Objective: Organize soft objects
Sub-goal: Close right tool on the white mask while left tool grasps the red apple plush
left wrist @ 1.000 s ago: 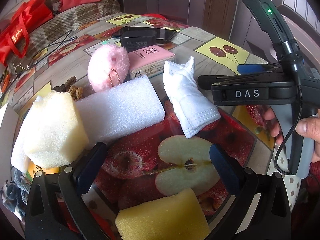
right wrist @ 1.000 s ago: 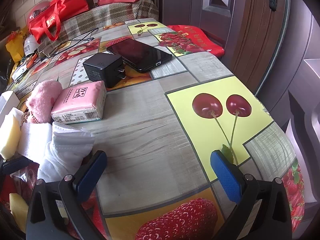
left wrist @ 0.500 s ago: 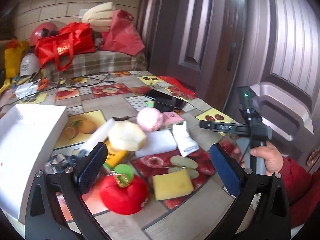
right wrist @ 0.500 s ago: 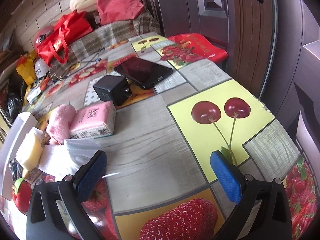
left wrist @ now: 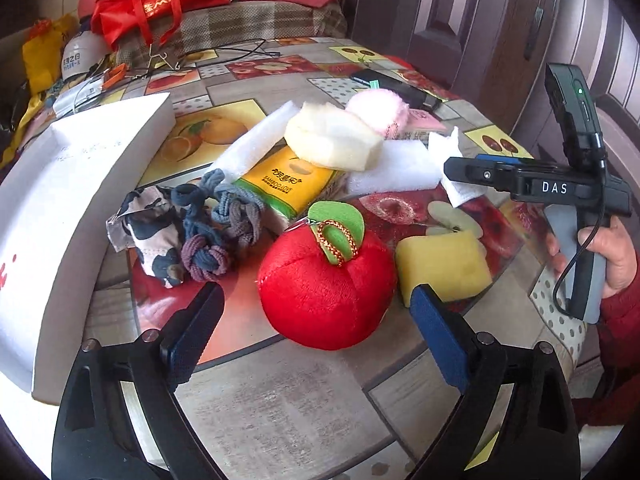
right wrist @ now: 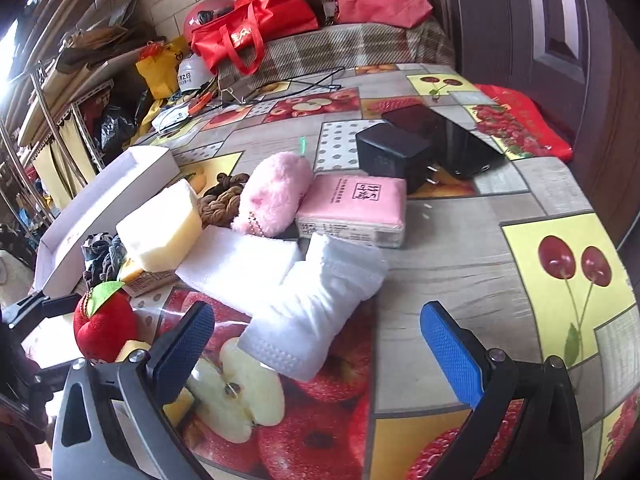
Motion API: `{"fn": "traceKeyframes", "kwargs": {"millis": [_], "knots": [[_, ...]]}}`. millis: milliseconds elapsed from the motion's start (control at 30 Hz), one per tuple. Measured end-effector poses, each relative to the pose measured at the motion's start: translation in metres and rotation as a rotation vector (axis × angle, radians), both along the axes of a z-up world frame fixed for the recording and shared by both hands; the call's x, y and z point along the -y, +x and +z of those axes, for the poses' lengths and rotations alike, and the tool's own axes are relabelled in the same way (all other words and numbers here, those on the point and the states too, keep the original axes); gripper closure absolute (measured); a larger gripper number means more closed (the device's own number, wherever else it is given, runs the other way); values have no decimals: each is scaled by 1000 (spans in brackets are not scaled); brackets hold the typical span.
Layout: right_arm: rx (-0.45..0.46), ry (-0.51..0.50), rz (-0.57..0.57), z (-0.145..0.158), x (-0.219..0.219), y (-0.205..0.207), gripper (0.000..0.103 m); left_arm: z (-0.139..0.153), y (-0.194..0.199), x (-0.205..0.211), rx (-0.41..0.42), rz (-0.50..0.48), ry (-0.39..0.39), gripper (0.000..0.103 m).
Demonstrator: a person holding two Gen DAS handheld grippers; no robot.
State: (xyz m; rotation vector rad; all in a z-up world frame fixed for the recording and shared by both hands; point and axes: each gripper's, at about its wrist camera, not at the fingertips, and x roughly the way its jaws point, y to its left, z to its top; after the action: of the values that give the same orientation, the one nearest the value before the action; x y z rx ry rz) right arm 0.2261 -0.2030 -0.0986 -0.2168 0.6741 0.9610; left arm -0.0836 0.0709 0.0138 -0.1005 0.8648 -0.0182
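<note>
My left gripper (left wrist: 316, 332) is open, its jaws on either side of a red plush apple (left wrist: 326, 276) on the fruit-print table. A yellow sponge (left wrist: 442, 266) lies right of the apple. A cream sponge (left wrist: 334, 144), white foam block (left wrist: 394, 170), pink pompom (left wrist: 378, 110), folded white face mask (right wrist: 316, 300) and hair ties (left wrist: 220, 224) lie beyond. My right gripper (right wrist: 316, 350) is open and empty, just in front of the mask. It shows from the side in the left wrist view (left wrist: 468, 168).
An open white box (left wrist: 60, 208) stands at the left. A yellow tissue pack (left wrist: 288, 186), pink tissue pack (right wrist: 354, 210), black charger (right wrist: 392, 156) and phone (right wrist: 444, 138) lie further back. Bags and a helmet crowd the far end.
My left gripper pulled back and up from the sponges, then came down around the red plush apple. My right gripper drew back and left, bringing the mask between its jaws' line.
</note>
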Motion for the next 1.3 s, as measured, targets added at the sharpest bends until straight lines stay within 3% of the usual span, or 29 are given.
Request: {"fn": "traceKeyframes", "kwargs": {"millis": [67,100,133,167,200,233,333,433,500,600,700,900,1300], "knots": [[5,-19,5,-4,-8,1,11,-2,9,2,-12,-11,1,11],[5,-33,6,-7,-11,1,14,-5,13,3,-20,-13,8,20],[9,-41,6,-8,-13,1,24,-7,18,3,-33,-12,14,32],[21,-39,7,-8,-12,1,32,-10,20,3,-42,-19,13,36],[23,-33,19,-8,-11,0,39,-9,20,4,-34,-28,19,38],[23,-31,24,-8,-10,1,52,-8,18,5,-24,-41,17,41],[15,-6,23,-9,-2,4,60,1,9,7,28,-53,37,42],[7,87,0,-3,14,8,61,14,-8,3,133,-27,64,42],[59,165,-4,7,28,0,61,25,-24,-6,233,26,85,42],[186,301,11,23,46,-24,61,39,-48,-23,385,166,145,42],[280,406,23,32,55,-46,61,45,-65,-47,457,330,180,41],[268,416,65,33,33,-57,61,40,-77,-87,425,523,195,41],[347,340,204,28,-21,-89,61,29,-85,-125,363,690,227,41]]}}
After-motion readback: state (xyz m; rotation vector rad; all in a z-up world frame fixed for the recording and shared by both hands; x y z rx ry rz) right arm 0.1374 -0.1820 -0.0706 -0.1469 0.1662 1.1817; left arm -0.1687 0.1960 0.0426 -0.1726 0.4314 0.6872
